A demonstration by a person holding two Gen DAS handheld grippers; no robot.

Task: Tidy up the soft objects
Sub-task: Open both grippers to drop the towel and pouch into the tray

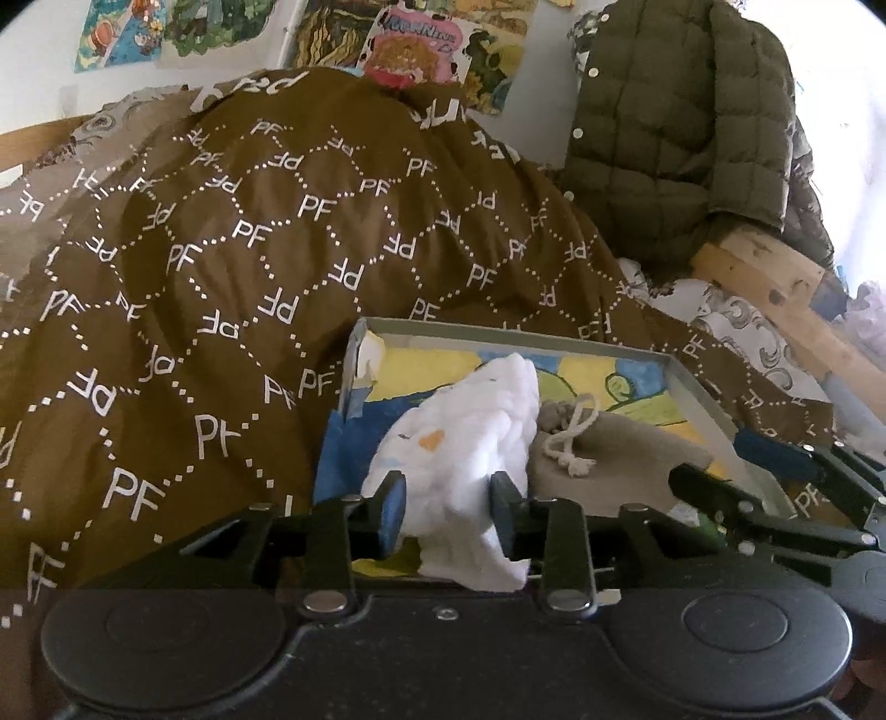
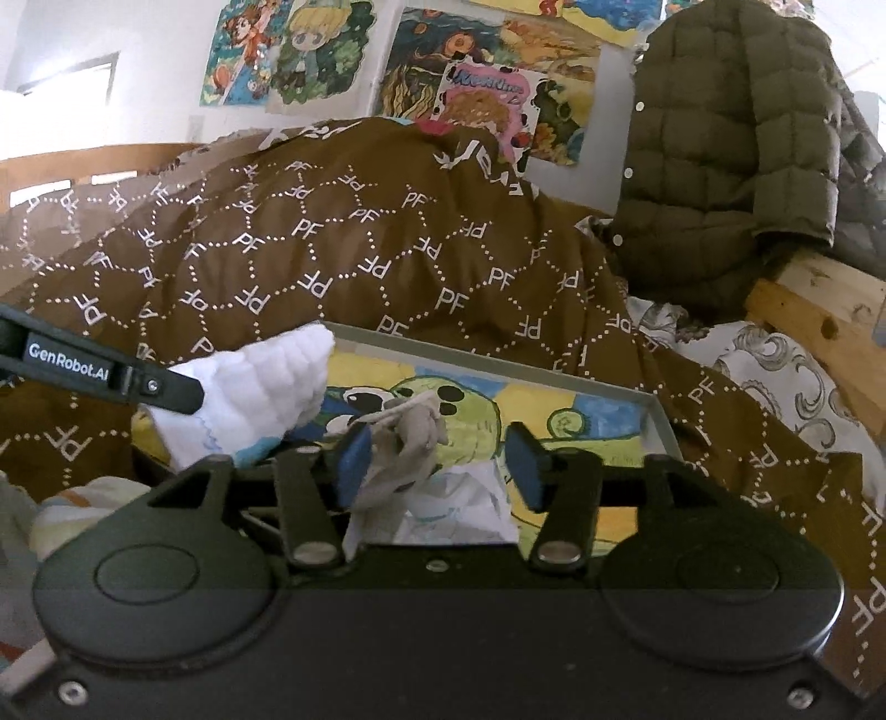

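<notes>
A shallow grey box (image 1: pixel 498 331) with a painted picture inside lies on the brown quilt. In it, a white fluffy cloth (image 1: pixel 470 421) runs back between the blue pads of my left gripper (image 1: pixel 448 498), which stands open and does not squeeze it. Beside the cloth lies a grey drawstring pouch (image 1: pixel 609 448). In the right wrist view, my right gripper (image 2: pixel 440 465) is open over the box (image 2: pixel 498 370). The pouch (image 2: pixel 410 443) rests against its left pad, with a clear gap to the right pad. The white cloth (image 2: pixel 266 387) and a left gripper finger (image 2: pixel 111 371) show at the left.
A brown quilt (image 1: pixel 221 277) printed with "PF" humps up behind the box. An olive quilted jacket (image 1: pixel 664 138) hangs over a wooden bed frame (image 1: pixel 775 277) at the right. Posters (image 1: pixel 410 50) cover the wall. A white patterned sheet (image 2: pixel 775 360) shows beside the quilt.
</notes>
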